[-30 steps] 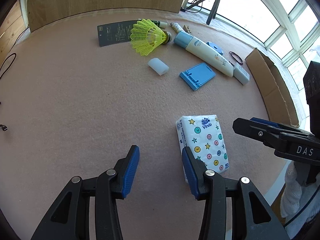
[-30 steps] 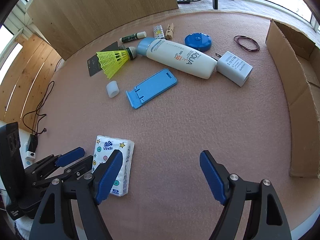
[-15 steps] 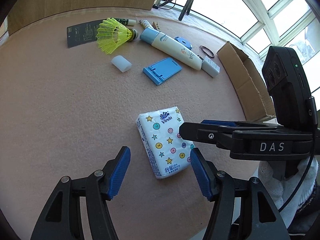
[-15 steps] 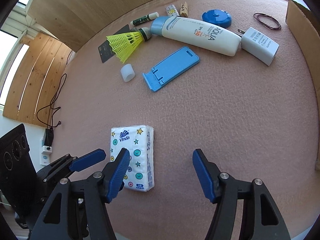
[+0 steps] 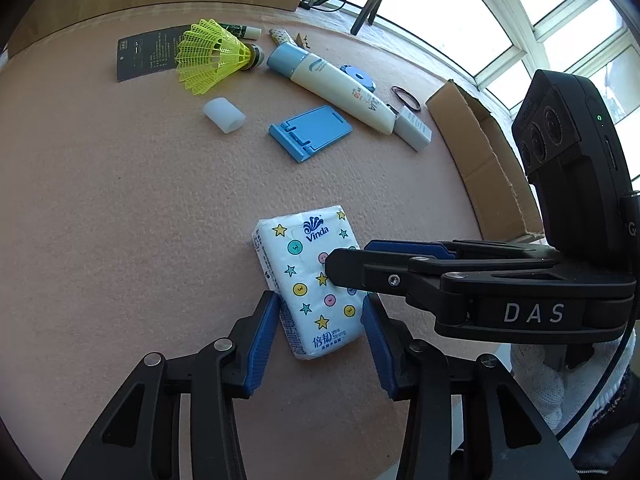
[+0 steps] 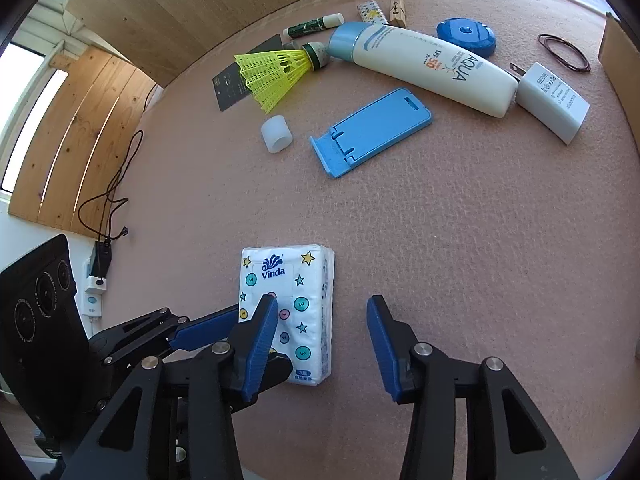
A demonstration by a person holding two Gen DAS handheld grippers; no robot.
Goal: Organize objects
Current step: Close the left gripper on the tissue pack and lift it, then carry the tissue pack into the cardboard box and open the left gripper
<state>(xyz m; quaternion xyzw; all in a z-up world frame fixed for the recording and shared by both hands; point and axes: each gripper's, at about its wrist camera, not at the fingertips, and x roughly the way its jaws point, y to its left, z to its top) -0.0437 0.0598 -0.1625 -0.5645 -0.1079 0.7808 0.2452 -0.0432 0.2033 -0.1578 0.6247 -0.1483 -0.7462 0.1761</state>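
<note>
A white Vinda tissue pack (image 5: 310, 280) (image 6: 294, 300) with stars and dots lies flat on the pink table mat. My left gripper (image 5: 320, 336) is open, its blue pads on either side of the pack's near end, close to its sides. My right gripper (image 6: 322, 336) is open, hovering over the pack's right side; in the left wrist view its fingers (image 5: 400, 268) cross over the pack's right edge.
Farther back lie a blue phone stand (image 6: 370, 130), a white cap (image 6: 276, 134), a yellow shuttlecock (image 6: 276, 70), a sunscreen bottle (image 6: 424, 66), a white charger (image 6: 552, 100), a blue round case (image 6: 466, 36) and a hair tie (image 6: 562, 52). A cardboard box (image 5: 484, 164) stands at right.
My left gripper has moved forward and narrowed so its pads now flank the tissue pack. My right gripper has moved left, over the pack.
</note>
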